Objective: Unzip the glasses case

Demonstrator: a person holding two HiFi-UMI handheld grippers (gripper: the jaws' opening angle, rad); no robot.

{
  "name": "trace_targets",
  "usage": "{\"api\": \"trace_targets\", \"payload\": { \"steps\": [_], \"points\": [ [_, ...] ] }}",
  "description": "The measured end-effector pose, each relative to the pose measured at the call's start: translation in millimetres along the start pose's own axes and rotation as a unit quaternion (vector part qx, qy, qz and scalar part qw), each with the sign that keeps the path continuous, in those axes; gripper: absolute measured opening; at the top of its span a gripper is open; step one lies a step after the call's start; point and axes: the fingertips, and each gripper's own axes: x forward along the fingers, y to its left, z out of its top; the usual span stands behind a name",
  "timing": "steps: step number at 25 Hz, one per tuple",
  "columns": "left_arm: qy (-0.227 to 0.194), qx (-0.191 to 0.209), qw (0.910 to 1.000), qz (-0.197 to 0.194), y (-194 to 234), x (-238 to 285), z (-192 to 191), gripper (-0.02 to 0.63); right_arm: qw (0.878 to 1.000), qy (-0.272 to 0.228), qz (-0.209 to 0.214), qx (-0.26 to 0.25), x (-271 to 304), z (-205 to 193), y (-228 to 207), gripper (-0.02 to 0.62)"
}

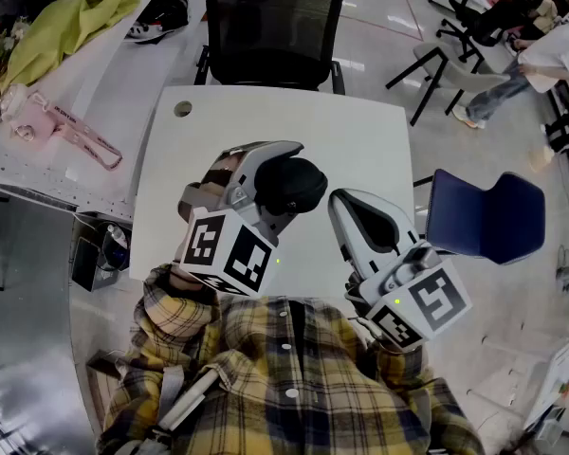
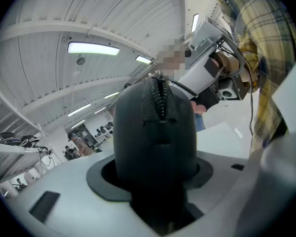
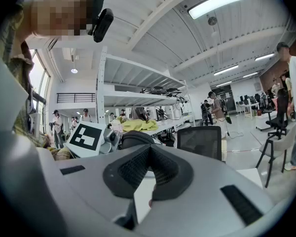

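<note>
Two grippers are held above the white table [image 1: 360, 140], close in front of the person's plaid shirt [image 1: 294, 377]; the left gripper [image 1: 280, 192] pinches the black glasses case [image 2: 155, 132], jaws pressed on both its sides; the case stands upright between the jaws in the left gripper view, off the table; its zipper [image 2: 161, 97] faces that camera and runs down the middle of the upper part; cannot tell if the slider sits at the top end. The right gripper [image 3: 149, 154] has its pads pressed together at the tips, nothing between them; in the head view it sits just beside the case on the person's right, not touching it. The left gripper's marker cube [image 3: 86, 138] shows in the right gripper view, next to the dark case. Around: black office chair [image 1: 273, 27] at the table's far edge; blue chair [image 1: 484, 216] to the right; yellow-green cloth [image 1: 66, 27] on the bench at upper left.
</note>
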Motion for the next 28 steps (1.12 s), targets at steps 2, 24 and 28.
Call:
{"api": "trace_targets", "payload": {
  "steps": [2, 24, 28],
  "points": [
    [0.002, 0.000, 1.0000, -0.003, -1, 2, 0, 0.249, 1.000, 0.002, 0.000, 0.001, 0, -1, -1, -0.002],
    [0.051, 0.022, 0.9984, 0.010, 7, 11, -2, 0.249, 0.991, 0.040, 0.082, 0.100, -2, -14, 25, 0.002],
    [0.057, 0.064, 0.9959, 0.028, 14, 9, 5, 0.249, 0.985, 0.032, 0.107, 0.130, 0, -13, 32, 0.025]
  ]
}}
